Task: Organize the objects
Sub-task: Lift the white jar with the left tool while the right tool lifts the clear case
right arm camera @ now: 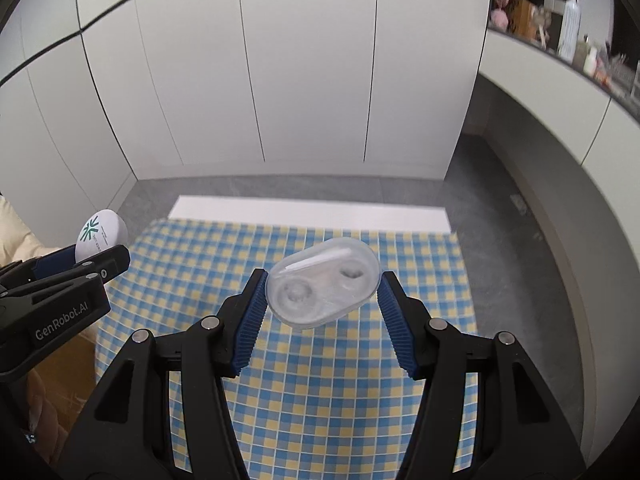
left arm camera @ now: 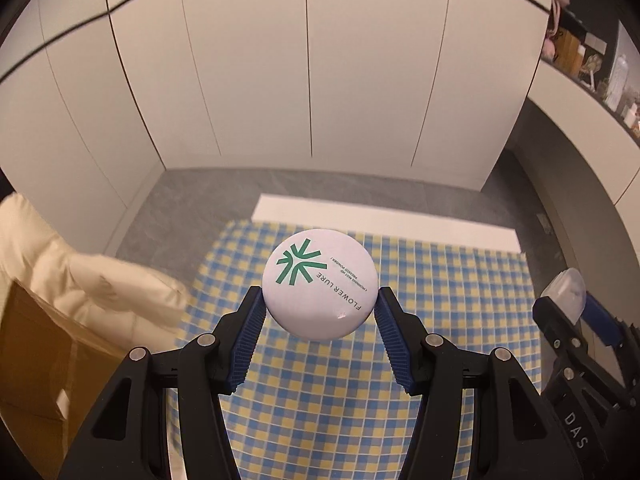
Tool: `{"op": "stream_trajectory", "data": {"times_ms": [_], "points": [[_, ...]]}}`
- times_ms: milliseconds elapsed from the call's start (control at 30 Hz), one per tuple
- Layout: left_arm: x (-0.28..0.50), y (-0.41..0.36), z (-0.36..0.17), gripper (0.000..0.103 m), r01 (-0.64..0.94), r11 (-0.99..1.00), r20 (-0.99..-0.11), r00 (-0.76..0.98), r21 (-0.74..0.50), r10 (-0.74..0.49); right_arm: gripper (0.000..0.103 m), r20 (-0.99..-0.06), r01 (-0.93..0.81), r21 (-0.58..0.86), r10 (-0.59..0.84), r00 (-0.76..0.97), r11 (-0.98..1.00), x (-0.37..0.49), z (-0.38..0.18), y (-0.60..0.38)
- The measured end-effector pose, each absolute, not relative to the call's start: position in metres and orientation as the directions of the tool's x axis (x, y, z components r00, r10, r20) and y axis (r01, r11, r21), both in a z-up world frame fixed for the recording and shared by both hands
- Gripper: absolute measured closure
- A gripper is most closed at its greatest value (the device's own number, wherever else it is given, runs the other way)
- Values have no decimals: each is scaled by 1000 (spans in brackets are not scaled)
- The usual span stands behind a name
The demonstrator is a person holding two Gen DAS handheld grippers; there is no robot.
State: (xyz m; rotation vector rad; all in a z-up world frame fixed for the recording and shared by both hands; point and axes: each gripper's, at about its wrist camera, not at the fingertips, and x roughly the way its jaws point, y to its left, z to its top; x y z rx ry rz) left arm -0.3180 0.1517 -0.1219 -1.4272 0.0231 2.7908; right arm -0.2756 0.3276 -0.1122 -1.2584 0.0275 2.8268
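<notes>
My left gripper [left arm camera: 319, 300] is shut on a round white compact [left arm camera: 320, 285] with a green logo and "FLOWER LURE" print, held above the blue-and-yellow checked cloth [left arm camera: 440, 320]. My right gripper [right arm camera: 322, 285] is shut on a clear plastic oval case [right arm camera: 323, 282] with two round wells, also held above the cloth [right arm camera: 200, 272]. The right gripper and its case [left arm camera: 566, 294] show at the right edge of the left wrist view. The left gripper and the compact [right arm camera: 102, 234] show at the left of the right wrist view.
The cloth covers a white table [left arm camera: 384, 220] on a grey floor. White cabinet doors [left arm camera: 304, 60] stand behind. A cream cushion [left arm camera: 80, 272] and a cardboard box [left arm camera: 36, 360] sit to the left. A shelf with small items [right arm camera: 568, 28] runs along the right.
</notes>
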Motion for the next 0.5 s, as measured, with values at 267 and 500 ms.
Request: {"op": "stream_trajectory", "data": {"times_ms": [267,500], "points": [[-306,147,-58,47,-34,-999,-777,-628,-19,36,45,-703,-53,-30,59,-709,-998,-270,-42,322],[-278,155,-12,47,-101,-995,-727,-683,4,66,45,-669,-29,-37,46,-742,-999,-252,15,312]]}}
